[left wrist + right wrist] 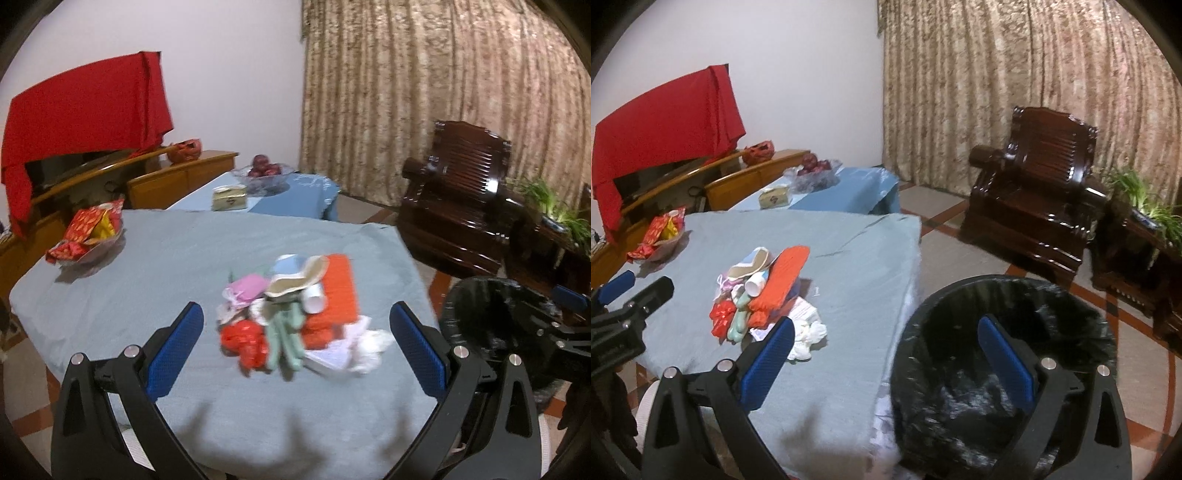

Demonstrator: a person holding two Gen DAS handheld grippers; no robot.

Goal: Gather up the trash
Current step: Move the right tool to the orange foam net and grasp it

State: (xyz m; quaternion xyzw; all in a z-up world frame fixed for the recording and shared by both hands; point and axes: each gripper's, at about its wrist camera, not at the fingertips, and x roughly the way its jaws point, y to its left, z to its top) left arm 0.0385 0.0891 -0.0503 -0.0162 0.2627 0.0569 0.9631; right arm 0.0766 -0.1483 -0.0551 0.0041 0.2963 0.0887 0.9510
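A pile of trash [295, 310] lies on the grey-blue table [147, 280]: a red crumpled wrapper [243, 338], a green rag, an orange cloth [338, 291], a white cup [316, 297], pink and white tissues. The pile also shows in the right wrist view [764, 299]. My left gripper [295, 317] is open and empty, above the table just before the pile. My right gripper [886, 328] is open and empty, over the table's right edge and the black-lined trash bin [1004, 369]. The bin also shows in the left wrist view [491, 317].
A glass bowl of red snack packets [88, 236] sits at the table's far left. A second blue table holds a tissue box [229, 197] and a fruit bowl [264, 175]. A dark wooden armchair [1034, 199] and a plant stand to the right.
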